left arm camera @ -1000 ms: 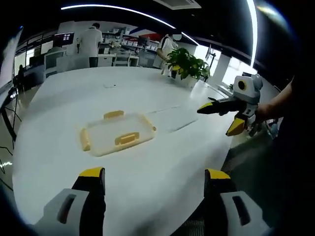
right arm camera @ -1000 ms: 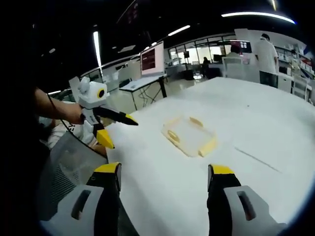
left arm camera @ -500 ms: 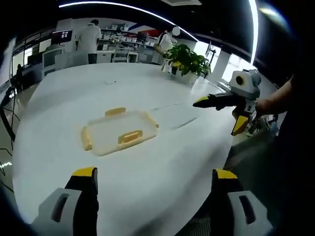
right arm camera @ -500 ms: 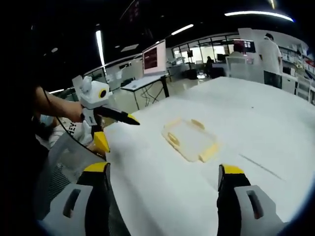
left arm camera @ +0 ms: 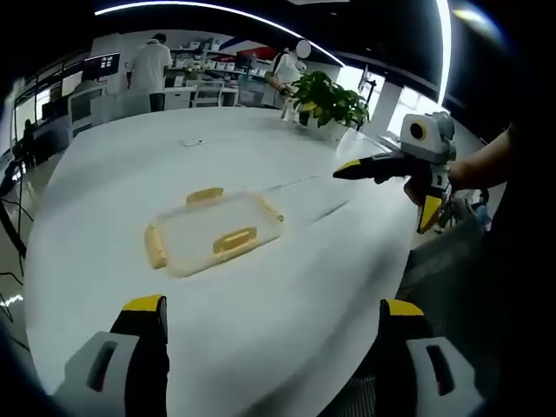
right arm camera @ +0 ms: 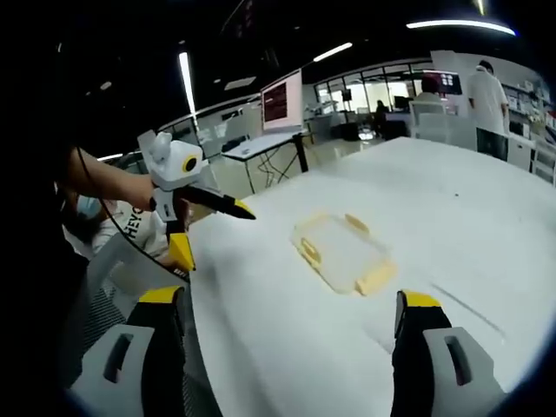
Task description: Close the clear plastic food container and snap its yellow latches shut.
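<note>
Since 1 second ago we have spread both pairs of jaws wider, and each gripper has edged closer to the container. Taking the clear plastic food container as landmark, it lies flat on the white tabletop, lid on, with 4 yellow latches around its rim. Our left gripper hovers released, nearer than the container; our right gripper hangs well right of it, jaws gaping. From the right gripper view, the container sits beyond our released jaws, the left gripper left of it.
</note>
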The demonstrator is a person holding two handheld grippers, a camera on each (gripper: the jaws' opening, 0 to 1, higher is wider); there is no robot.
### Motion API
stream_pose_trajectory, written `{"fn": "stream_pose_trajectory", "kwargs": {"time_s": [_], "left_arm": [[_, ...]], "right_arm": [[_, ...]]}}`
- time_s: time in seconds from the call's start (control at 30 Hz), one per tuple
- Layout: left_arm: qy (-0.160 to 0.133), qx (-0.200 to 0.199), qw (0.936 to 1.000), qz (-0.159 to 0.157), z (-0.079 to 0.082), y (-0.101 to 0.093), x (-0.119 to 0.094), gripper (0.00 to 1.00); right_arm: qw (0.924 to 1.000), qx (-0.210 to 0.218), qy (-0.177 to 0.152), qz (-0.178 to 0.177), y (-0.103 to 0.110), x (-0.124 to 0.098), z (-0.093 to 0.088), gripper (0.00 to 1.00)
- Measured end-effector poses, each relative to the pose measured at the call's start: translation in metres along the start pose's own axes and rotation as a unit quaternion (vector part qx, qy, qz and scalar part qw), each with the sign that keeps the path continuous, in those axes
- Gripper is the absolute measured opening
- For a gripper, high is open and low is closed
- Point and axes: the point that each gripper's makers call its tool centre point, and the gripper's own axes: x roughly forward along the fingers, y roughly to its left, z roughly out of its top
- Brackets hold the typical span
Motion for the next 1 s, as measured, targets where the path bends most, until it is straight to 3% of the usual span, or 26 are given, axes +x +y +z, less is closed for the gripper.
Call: {"fn": "stream_pose_trajectory", "kwargs": {"time_s": [0.5,1.0], "left_arm": [[0.030,0.036,0.9988,-0.013,-0.003,0.007,0.005,0.98],[0.060,0.083,0.9945,-0.022,0.000,0.029,0.017,0.97]], "right_arm": [[0.9996,-0.020,0.021,0.007,-0.009,0.008,-0.002,0.93],[0.9968,-0.064,0.048,0.005,-0.022,0.028,-0.001,0.85]]}}
